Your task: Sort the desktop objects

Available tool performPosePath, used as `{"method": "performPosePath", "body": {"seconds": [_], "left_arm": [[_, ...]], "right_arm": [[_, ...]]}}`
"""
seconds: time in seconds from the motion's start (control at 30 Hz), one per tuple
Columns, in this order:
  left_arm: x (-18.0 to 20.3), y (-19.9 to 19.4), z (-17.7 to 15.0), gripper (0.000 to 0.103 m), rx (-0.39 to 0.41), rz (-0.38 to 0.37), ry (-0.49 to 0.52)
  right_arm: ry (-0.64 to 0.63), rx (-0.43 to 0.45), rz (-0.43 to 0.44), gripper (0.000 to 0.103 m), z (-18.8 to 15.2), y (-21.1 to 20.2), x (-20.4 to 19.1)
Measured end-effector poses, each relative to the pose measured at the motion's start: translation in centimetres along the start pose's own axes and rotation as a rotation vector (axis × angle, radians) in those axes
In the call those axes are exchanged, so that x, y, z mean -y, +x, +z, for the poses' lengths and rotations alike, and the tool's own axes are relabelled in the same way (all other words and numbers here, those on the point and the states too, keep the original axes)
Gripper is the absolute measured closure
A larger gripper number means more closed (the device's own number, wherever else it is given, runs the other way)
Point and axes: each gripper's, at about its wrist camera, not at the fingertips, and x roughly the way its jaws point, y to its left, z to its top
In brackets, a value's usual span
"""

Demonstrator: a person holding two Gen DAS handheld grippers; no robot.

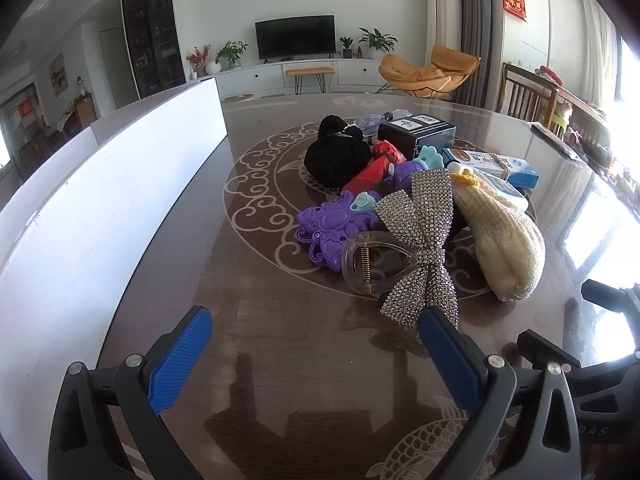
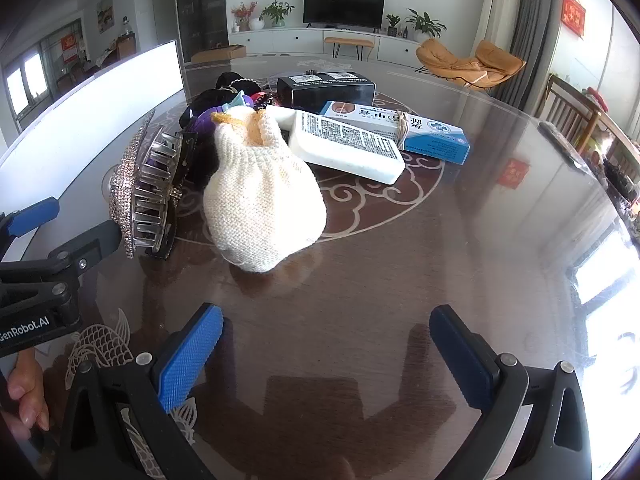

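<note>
Both tools, left and right, are held fully open and empty. A rhinestone bow clip is located just ahead of the left tool; a knitted pouch ahead of the right.

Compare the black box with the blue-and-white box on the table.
The black box is dark with a small pale label on top; the blue-and-white box is light with printed text all over. The black box is squat and blocky, while the blue-and-white box is long and slim. The black box lies farther back, and the blue-and-white box has a band around it. Both are cardboard cartons lying flat.
</note>
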Motion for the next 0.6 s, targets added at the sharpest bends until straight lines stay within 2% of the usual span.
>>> {"method": "performPosePath", "body": {"seconds": [0.23, 0.4, 0.6], "left_arm": [[0.1, 0.2, 0.0, 0.000, -0.012, -0.021, 0.010], [-1.4, 1.0, 0.1, 0.000, -0.067, -0.090, -0.065], [-2.2, 1.3, -0.1, 0.000, -0.113, -0.114, -0.094]], "right_arm": [[0.032, -0.013, 0.033, 0.000, 0.0, 0.1, 0.5], [0.043, -0.011, 0.041, 0.000, 0.0, 0.1, 0.4], [0.046, -0.004, 0.034, 0.000, -0.1, 0.0, 0.3]]}}
